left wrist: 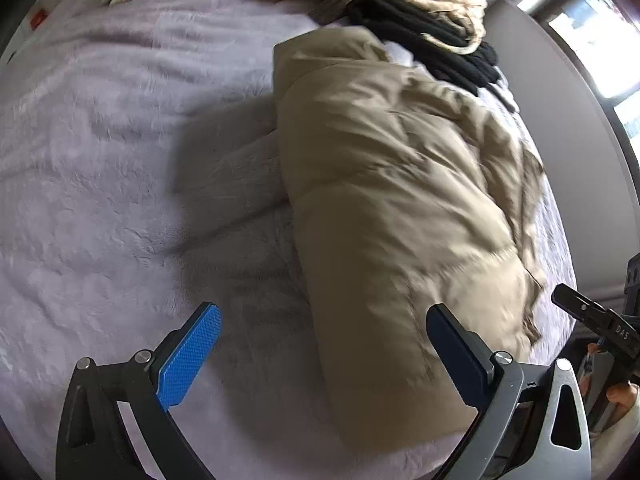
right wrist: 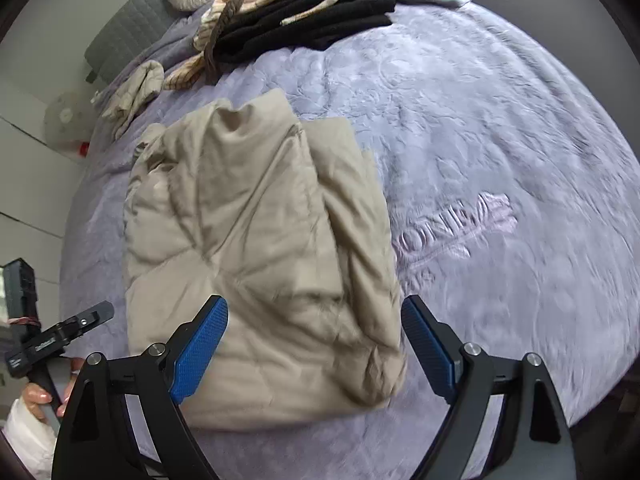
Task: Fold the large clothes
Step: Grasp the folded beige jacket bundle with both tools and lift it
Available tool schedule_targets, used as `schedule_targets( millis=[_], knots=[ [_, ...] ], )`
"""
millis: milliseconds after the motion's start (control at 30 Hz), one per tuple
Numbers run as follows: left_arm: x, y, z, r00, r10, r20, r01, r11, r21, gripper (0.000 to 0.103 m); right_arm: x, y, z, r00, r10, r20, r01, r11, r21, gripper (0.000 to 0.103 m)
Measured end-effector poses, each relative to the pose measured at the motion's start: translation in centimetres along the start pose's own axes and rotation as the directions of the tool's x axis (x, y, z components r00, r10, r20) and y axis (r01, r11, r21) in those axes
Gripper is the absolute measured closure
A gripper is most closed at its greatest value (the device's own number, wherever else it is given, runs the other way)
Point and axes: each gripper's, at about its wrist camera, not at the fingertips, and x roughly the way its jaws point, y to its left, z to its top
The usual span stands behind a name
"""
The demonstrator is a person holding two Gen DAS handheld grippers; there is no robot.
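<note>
Blue pads of the left hand-held gripper point(left wrist: 324, 354) stand wide apart with nothing pinched, above the lilac bed cover point(left wrist: 120, 160) and the near left edge of the folded beige jacket point(left wrist: 392, 208). The right hand-held gripper point(right wrist: 314, 350) is also spread wide and empty, over the jacket's near end. The bundle lies mid-bed, unheld — puffy padding may spring the top fold open, likely at its loose right flap. Further back, a pile of black and cream clothes point(right wrist: 320, 12) could snag a careless reach.
</note>
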Motion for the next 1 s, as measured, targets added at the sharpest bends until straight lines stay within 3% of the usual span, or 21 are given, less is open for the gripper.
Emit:
schedule_targets(
  millis=[100,200,267,433,567,633,667,833,900,1000],
  knots=[
    [2.0,0.6,0.8,0.996,-0.074,-0.058,0.072,0.997,-0.039,0.000,1.8,-0.8,2.0,0.995,0.054,-0.089,-0.056,0.998,-0.022,0.013],
    [3.6,1.5,1.5,0.972,-0.213,-0.104,0.203,0.974,-0.103,0.000,3.5,-1.1,3.4,0.983,0.086,-0.159,-0.095,0.994,-0.050,0.013],
    [4.6,2.2,2.0,0.943,-0.308,-0.124,0.288,0.945,-0.154,0.000,4.8,-1.5,4.4,0.975,0.102,-0.196,-0.116,0.991,-0.063,0.013],
    [6.4,2.9,2.9,0.902,-0.412,-0.128,0.382,0.900,-0.210,0.000,7.7,-3.0,6.1,0.944,0.179,-0.277,-0.189,0.982,-0.011,0.013],
    [8.2,2.9,3.7,0.854,-0.495,-0.160,0.463,0.864,-0.199,0.000,10.0,-4.7,6.6,0.913,0.239,-0.330,-0.239,0.970,0.040,0.012],
    [9.3,3.0,4.1,0.837,-0.518,-0.178,0.486,0.852,-0.196,0.000,10.9,-5.4,6.8,0.903,0.255,-0.345,-0.251,0.966,0.055,0.000],
    [9.9,3.1,4.3,0.823,-0.538,-0.183,0.504,0.840,-0.200,0.000,11.5,-5.9,6.8,0.896,0.265,-0.355,-0.262,0.963,0.060,0.000],
    [11.6,3.4,5.0,0.787,-0.588,-0.185,0.552,0.806,-0.215,0.000,13.4,-6.9,6.8,0.835,0.409,-0.367,-0.396,0.911,0.114,0.000],
    [11.8,3.3,5.0,0.783,-0.594,-0.187,0.558,0.802,-0.213,0.000,13.9,-6.5,6.7,0.799,0.473,-0.371,-0.460,0.879,0.129,0.000],
    [12.3,3.0,5.3,0.776,-0.602,-0.188,0.569,0.797,-0.203,0.000,15.2,-5.7,6.9,0.764,0.510,-0.395,-0.503,0.854,0.130,0.000]
  ],
)
